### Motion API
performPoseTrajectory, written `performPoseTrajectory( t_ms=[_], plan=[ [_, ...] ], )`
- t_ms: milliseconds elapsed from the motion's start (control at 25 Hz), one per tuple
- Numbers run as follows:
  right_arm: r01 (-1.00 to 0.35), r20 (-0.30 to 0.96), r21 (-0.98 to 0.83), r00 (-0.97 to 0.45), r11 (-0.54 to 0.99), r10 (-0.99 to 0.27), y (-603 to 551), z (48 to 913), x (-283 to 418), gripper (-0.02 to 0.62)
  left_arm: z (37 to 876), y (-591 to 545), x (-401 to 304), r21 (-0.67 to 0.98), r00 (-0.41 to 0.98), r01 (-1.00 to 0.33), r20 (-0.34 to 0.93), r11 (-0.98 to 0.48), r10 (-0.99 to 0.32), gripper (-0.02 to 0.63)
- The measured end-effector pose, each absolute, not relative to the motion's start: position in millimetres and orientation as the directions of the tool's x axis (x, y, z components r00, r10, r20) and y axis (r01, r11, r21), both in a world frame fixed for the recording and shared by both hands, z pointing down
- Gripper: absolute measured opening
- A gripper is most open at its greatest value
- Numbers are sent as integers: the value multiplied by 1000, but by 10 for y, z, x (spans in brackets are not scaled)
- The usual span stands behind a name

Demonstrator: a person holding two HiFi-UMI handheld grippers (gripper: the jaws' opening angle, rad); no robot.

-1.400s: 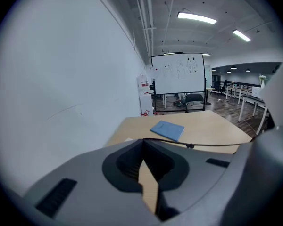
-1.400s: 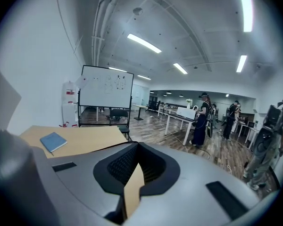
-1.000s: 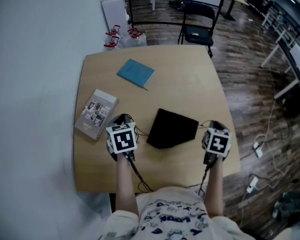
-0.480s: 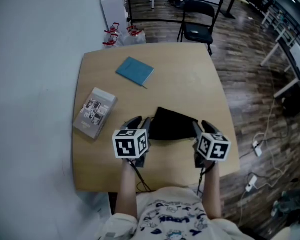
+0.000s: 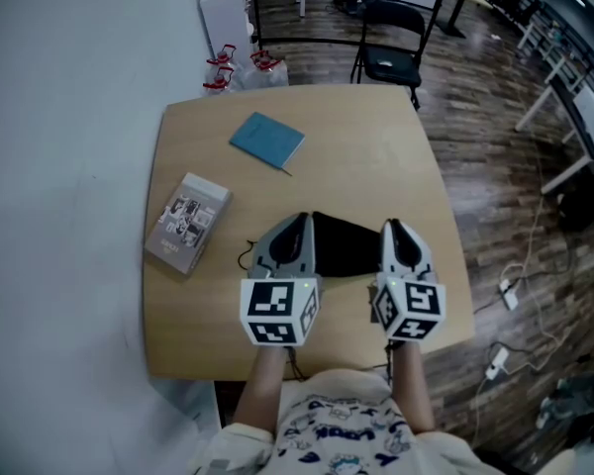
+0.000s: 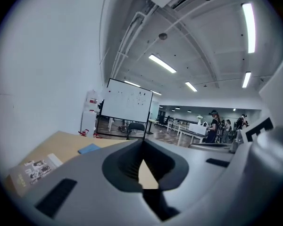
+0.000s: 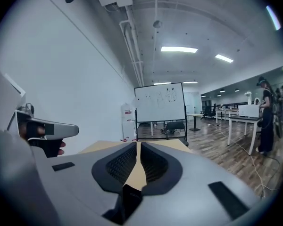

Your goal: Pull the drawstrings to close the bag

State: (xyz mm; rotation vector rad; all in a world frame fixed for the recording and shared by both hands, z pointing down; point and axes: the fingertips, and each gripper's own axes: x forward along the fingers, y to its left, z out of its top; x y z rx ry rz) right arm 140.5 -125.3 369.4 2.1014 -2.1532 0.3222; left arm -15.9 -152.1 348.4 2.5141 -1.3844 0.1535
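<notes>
Black fabric: the drawstring bag (image 5: 346, 247) lies flat on the tabletop (image 5: 376, 146), between and just beyond the tips of the two tools, its near edge hidden beneath them.

Left tool (image 5: 299, 224): jaws have just been closing; the pads meet at the tip with nothing between them. Right tool (image 5: 389, 228): jaws have just been closing, down to a narrow slit through which only tabletop shows; nothing is held.

Both tools point forward, almost level, side by side and clear above the bag. Neither appears to be pulling, so this reads as a rest posture rather than a grasp. A thin dark cord (image 5: 246, 255) lies just outside the left tool and is probably a loose drawstring end. Whether the bag mouth is fully cinched cannot be told.

Surface: pale wood-toned tabletop with rounded corners. A printed packet (image 5: 188, 224) lies out to the left tool's side, and a blue booklet (image 5: 267, 142) farther ahead; both are well apart from the bag.

Room: a white wall (image 5: 69, 166) on the left tool's side and a dark plank floor (image 5: 495, 117) on the right tool's side. A black chair (image 5: 391, 62) stands past the tabletop's far edge, and a whiteboard (image 6: 126, 105) on a stand is ahead of both tools. Strip lights run along the ceiling.
</notes>
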Motion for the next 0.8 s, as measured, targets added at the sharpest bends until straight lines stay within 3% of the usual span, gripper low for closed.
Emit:
performPoseTrajectory(
  t_ms=[800],
  plan=[
    [-997,181,-49,44,-53,-983,-1197,3602,1527,21,3458,-1529,-288,88,472,-881,208,-464,-857,3]
  ],
)
